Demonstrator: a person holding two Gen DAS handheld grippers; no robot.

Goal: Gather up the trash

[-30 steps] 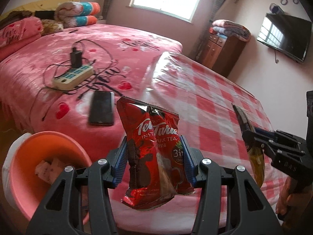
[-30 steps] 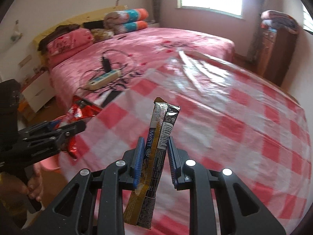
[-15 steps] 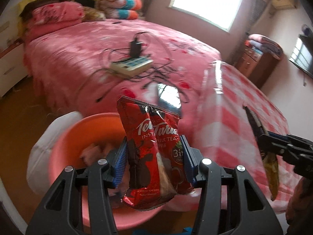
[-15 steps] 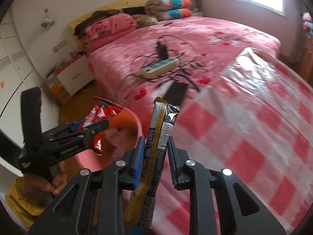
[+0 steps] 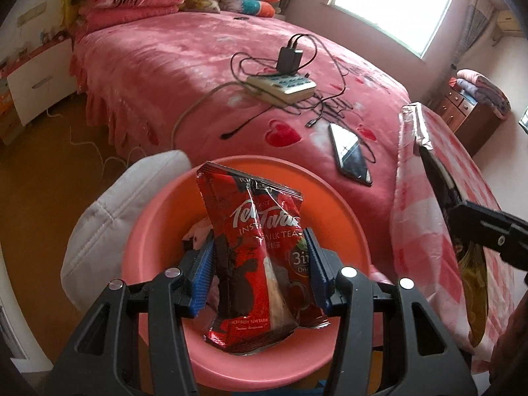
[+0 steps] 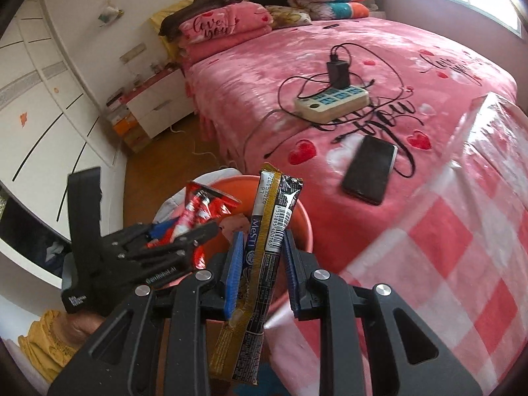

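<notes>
My left gripper (image 5: 260, 260) is shut on a red milk tea packet (image 5: 257, 257), which hangs upright over the orange basin (image 5: 158, 217) on the floor. Some paper scraps lie inside the basin. My right gripper (image 6: 262, 264) is shut on a thin gold and black sachet (image 6: 267, 231), held upright at the basin's (image 6: 305, 224) near rim. In the right wrist view the left gripper (image 6: 171, 241) with the red packet (image 6: 201, 204) sits to the left, over the basin. In the left wrist view the right gripper (image 5: 462, 221) with its sachet (image 5: 475, 283) is at the right edge.
A pink bed (image 5: 184, 66) fills the back, with a power strip (image 5: 283, 85), cables and a black phone (image 5: 351, 155) on it. A pink checked cloth under clear plastic (image 6: 462, 231) lies to the right. A white cushion (image 5: 109, 224) sits beside the basin. A nightstand (image 6: 155, 102) stands at left.
Both grippers swung left from above the checked cloth toward the basin and dipped. The red packet now hangs over the basin's inside. Both grips are unchanged.
</notes>
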